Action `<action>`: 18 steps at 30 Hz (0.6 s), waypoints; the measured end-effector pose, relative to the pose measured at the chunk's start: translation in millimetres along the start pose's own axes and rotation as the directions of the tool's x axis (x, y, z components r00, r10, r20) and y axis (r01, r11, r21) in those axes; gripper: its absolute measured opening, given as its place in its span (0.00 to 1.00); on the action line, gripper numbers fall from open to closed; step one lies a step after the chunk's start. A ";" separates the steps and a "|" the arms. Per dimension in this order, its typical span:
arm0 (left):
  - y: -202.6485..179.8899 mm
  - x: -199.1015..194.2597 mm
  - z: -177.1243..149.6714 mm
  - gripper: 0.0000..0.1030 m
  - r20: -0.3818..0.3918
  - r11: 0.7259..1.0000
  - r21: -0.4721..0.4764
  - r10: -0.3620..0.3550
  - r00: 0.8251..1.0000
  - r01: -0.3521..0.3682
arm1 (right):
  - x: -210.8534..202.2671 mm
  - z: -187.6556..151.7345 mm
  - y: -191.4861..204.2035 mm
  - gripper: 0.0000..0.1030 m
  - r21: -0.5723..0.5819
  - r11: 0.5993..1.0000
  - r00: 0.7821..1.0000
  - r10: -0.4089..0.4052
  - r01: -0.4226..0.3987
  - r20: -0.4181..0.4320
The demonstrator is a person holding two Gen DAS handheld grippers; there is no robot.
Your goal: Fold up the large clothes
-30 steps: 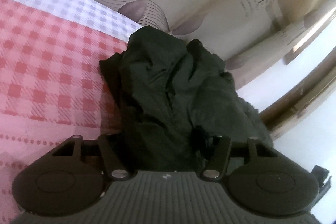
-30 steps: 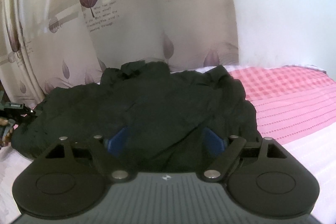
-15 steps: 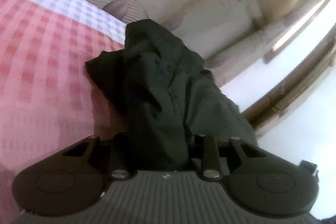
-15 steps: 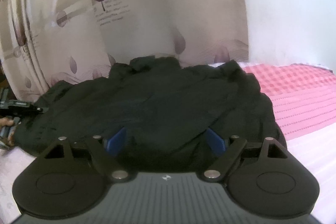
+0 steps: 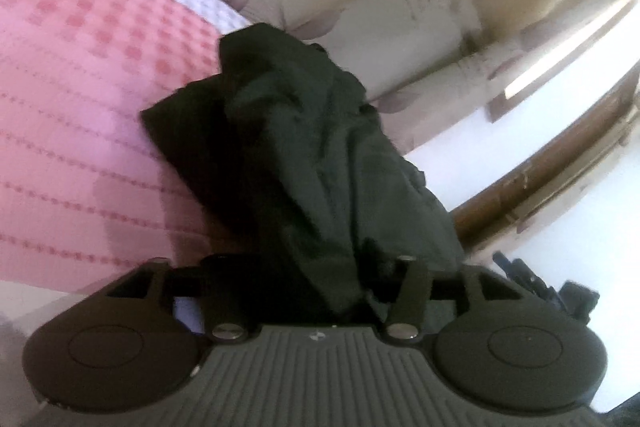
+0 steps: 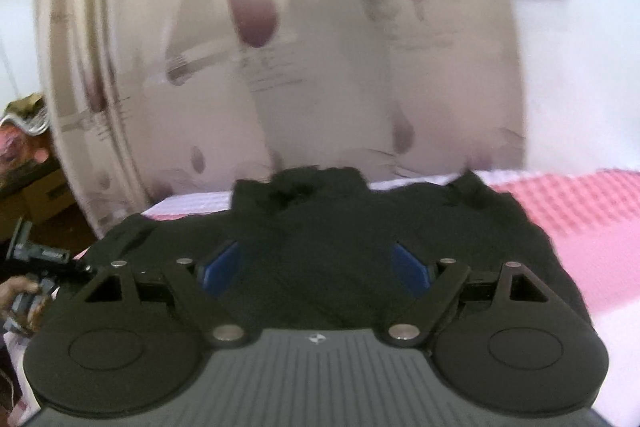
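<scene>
The left gripper (image 5: pixel 320 287) is opening with a bunched fold of the dark garment (image 5: pixel 320 147) between its jaws, letting it drop near the bed's (image 5: pixel 80 87) edge; the right gripper (image 6: pixel 318 267) hovers wide and empty, ready for the next fold.

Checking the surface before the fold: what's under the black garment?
The black garment lies on a pink checked bedspread, which shows on both sides of it and past its far edge. Whatever lies directly beneath the cloth is covered, so anything else under it cannot be seen.
</scene>
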State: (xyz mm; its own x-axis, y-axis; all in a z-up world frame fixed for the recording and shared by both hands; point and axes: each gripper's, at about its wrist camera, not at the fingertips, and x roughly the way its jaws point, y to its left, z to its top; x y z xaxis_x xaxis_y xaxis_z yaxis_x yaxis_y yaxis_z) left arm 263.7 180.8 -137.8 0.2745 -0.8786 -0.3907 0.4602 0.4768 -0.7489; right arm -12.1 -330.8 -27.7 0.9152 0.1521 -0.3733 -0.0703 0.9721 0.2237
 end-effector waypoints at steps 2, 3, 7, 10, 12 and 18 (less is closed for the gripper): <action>-6.6 1.1 -2.3 0.69 0.007 1.000 0.027 -0.006 1.000 0.006 | 6.4 4.2 -5.7 0.81 -0.028 0.997 0.997 -0.073 0.073 -0.001; -8.9 1.7 -3.8 0.70 0.010 0.999 0.039 -0.003 1.000 0.003 | 8.8 6.9 -18.8 0.81 -0.011 0.993 0.993 -0.118 0.118 -0.003; -4.0 2.5 -4.6 0.53 0.021 0.999 0.019 0.038 0.999 -0.039 | 11.1 9.7 -89.8 0.82 0.132 0.945 0.954 -0.296 0.300 -0.049; 1.6 0.7 -2.3 0.46 0.022 0.999 -0.014 0.029 0.999 -0.029 | 21.9 2.9 -144.3 0.88 0.238 0.918 0.944 -0.285 0.318 -0.164; 0.0 1.2 -1.7 0.45 0.018 0.999 -0.003 0.037 0.999 -0.036 | 31.1 -7.6 -169.9 0.88 0.329 0.904 0.952 -0.206 0.273 -0.225; 1.9 0.6 -1.8 0.43 0.019 0.999 -0.021 0.039 0.999 -0.038 | 34.6 -41.2 -180.6 0.68 0.436 0.879 0.961 -0.076 0.191 -0.267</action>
State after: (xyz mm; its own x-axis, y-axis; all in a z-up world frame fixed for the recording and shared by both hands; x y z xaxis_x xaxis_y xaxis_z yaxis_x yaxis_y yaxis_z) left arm 263.3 181.1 -140.4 0.3077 -0.8589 -0.4094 0.4317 0.5095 -0.7443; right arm 15.9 -493.7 -118.1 0.7786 0.1196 -0.6159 0.2860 0.8061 0.5181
